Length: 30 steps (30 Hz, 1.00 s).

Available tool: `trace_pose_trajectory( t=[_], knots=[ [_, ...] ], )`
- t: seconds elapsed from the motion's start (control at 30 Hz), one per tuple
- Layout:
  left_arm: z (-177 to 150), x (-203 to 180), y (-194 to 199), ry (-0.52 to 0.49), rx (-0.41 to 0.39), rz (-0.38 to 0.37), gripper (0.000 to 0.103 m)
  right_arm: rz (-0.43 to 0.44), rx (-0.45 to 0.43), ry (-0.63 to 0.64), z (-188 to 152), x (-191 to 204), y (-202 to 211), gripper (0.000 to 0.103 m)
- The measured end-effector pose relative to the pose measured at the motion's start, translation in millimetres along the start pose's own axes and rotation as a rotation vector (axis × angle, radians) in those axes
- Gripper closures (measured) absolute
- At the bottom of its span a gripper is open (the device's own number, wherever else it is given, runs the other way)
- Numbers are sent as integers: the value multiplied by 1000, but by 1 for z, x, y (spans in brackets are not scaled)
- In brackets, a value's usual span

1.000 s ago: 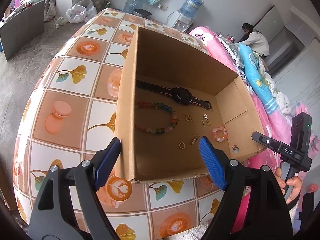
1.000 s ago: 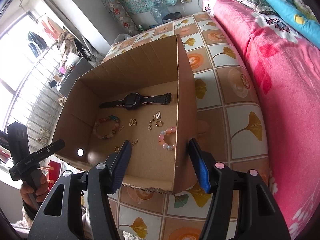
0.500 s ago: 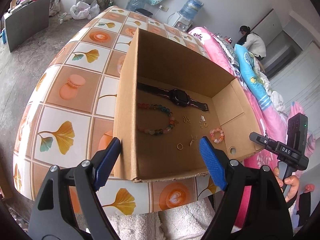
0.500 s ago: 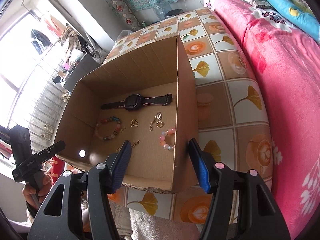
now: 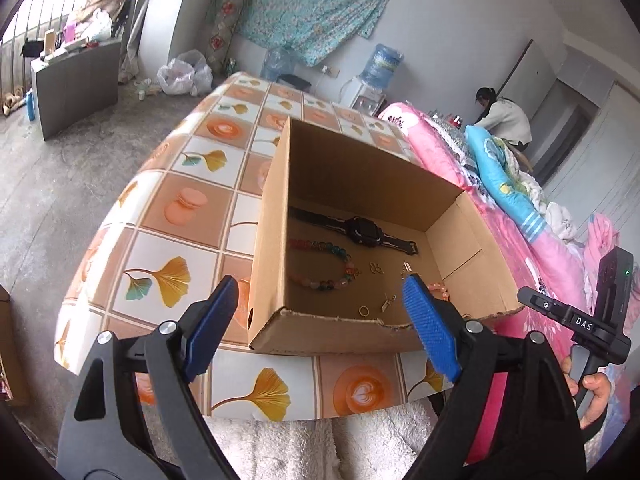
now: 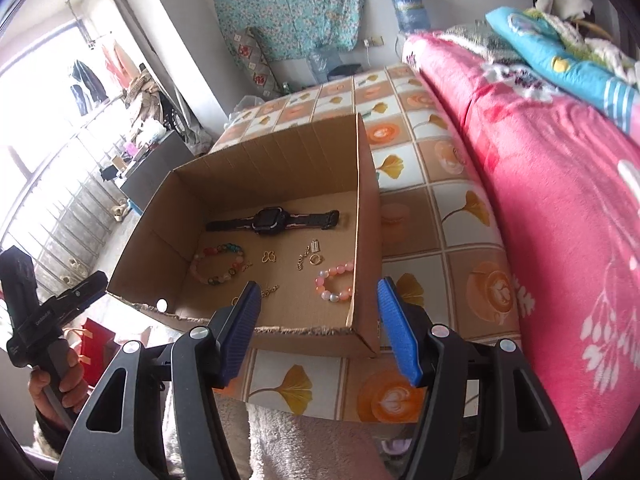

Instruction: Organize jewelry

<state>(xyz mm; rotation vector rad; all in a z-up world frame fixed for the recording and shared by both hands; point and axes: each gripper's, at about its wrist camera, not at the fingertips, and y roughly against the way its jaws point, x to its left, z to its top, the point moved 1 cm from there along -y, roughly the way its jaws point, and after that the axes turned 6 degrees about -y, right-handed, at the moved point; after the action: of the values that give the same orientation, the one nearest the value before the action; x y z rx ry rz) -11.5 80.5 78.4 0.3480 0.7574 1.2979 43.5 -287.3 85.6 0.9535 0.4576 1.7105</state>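
- Both the left gripper (image 5: 320,324) and the right gripper (image 6: 318,322) are held empty, jaws just widened, short of the cardboard box (image 5: 276,216).
- Watch (image 6: 272,219), bead bracelets (image 6: 218,264) and small gold pieces are laid out inside; sorting is judged finished, or another reach-in is required.

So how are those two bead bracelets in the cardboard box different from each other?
The multicoloured bead bracelet mixes red, green, blue and pale beads; the pink bead bracelet is only pink and whitish. The multicoloured one makes a larger loop, the pink one a smaller loop. The multicoloured one lies below the watch's strap end, while the pink one lies beside the box's side wall. Both lie flat on the box floor, untouched.
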Motion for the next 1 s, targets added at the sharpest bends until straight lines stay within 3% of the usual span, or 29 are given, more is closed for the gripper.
trace_pose_trajectory(
  t=[0.13,0.27,0.37,0.47,0.5,0.67,0.87,1.0],
  knots=[
    [-12,-18,28,-69,-55,69,12,-39,-104,91,-21,21,34,19],
    [-25,-32,35,-73,-47,87,10,-70,-108,181,-46,43,39,7],
    [-33,-40,30,-88,-32,143,10,-104,-86,202,-57,53,30,7],
    [-39,-50,19,-141,-24,307,10,-165,-74,186,-60,57,17,7],
    [-40,-52,17,-161,-29,330,10,-186,-65,171,-59,57,12,7],
    [-37,-51,-2,-125,19,324,10,-215,21,129,-53,60,-14,6],
    [-38,-62,-28,-203,150,359,10,-199,93,102,-46,65,-28,6],
    [-35,-63,-38,-181,242,331,10,-184,128,88,-46,68,-34,6]
  ],
)
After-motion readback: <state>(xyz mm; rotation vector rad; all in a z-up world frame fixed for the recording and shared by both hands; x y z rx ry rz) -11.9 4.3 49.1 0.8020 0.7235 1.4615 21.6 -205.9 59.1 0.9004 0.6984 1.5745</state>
